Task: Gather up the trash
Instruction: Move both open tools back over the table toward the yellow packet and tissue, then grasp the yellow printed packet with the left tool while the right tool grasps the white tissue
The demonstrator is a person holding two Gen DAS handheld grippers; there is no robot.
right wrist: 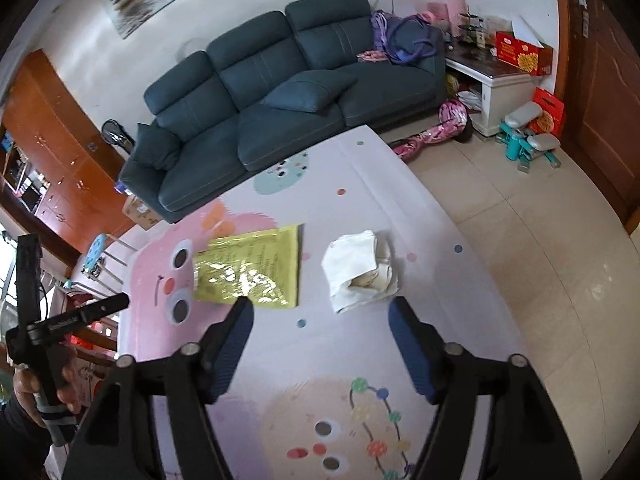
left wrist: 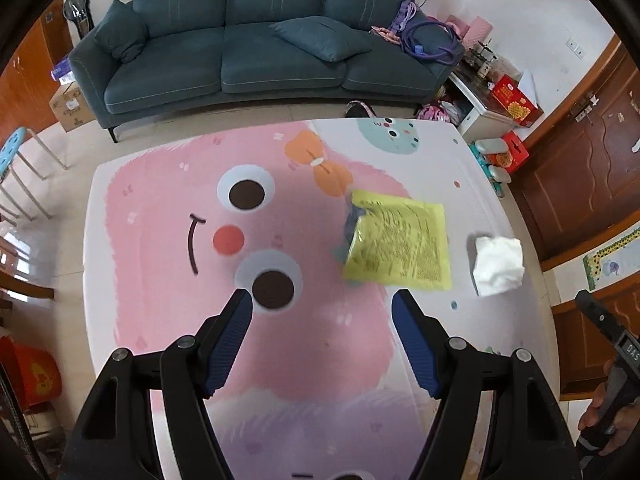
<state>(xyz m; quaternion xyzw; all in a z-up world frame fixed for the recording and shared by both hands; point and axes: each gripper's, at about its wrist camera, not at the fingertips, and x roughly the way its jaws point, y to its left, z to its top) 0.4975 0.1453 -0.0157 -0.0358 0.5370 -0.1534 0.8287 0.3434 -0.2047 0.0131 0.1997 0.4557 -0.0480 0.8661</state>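
A yellow plastic packet (left wrist: 396,240) lies flat on the pink cartoon table cover (left wrist: 168,312); it also shows in the right wrist view (right wrist: 250,266). A crumpled white tissue (left wrist: 498,266) lies to its right, also in the right wrist view (right wrist: 360,270). My left gripper (left wrist: 322,308) is open and empty, hovering above the table, near side of the packet. My right gripper (right wrist: 320,314) is open and empty, just short of the tissue and packet.
A dark blue sofa (left wrist: 260,40) stands behind the table. A white side cabinet (right wrist: 500,92) with red boxes stands at the right, with a pink hoverboard (right wrist: 432,132) and a teal stepper (right wrist: 528,144) on the floor. A blue stool (left wrist: 12,152) stands at the left.
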